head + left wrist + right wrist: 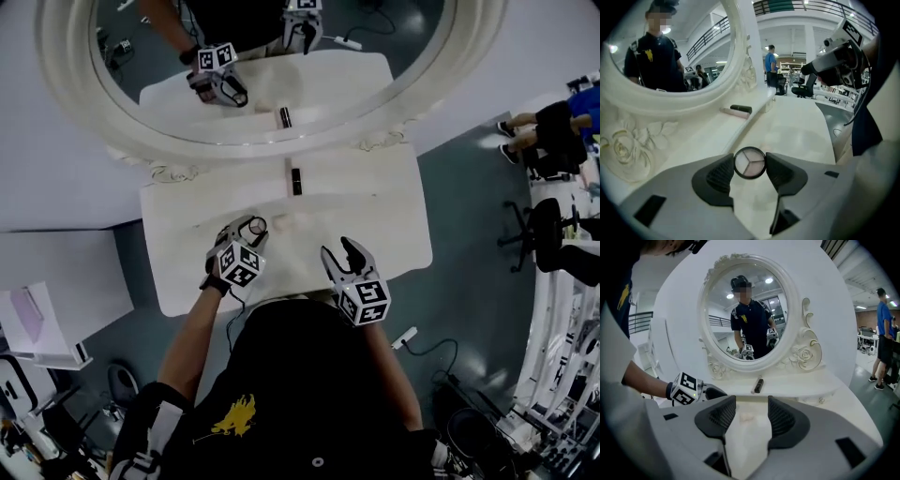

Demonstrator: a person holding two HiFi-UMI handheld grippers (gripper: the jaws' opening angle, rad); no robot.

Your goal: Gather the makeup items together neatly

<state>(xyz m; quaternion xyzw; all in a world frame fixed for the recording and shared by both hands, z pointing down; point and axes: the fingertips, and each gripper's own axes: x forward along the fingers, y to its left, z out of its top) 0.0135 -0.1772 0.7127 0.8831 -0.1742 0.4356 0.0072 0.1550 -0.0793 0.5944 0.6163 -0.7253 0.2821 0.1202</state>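
My left gripper (pixel 246 232) is shut on a small round black-rimmed compact (pixel 750 163) with three pale shades, held just above the white vanity table (pixel 394 225); the same compact (pixel 255 226) shows at its tips in the head view. A black-and-pink tube (pixel 296 180) lies on the raised shelf under the mirror, also seen as a tube (pixel 737 110) and a tube (pixel 759 385) in the gripper views. A small pale item (pixel 292 221) lies on the tabletop. My right gripper (pixel 752 404) is open with nothing between its pads and points over that pale item (pixel 747 417).
A big oval mirror (pixel 253 141) with a carved white frame stands at the table's back. An office chair (pixel 544 239) and other people are off to the right. A low white box (pixel 56 300) sits left of the table.
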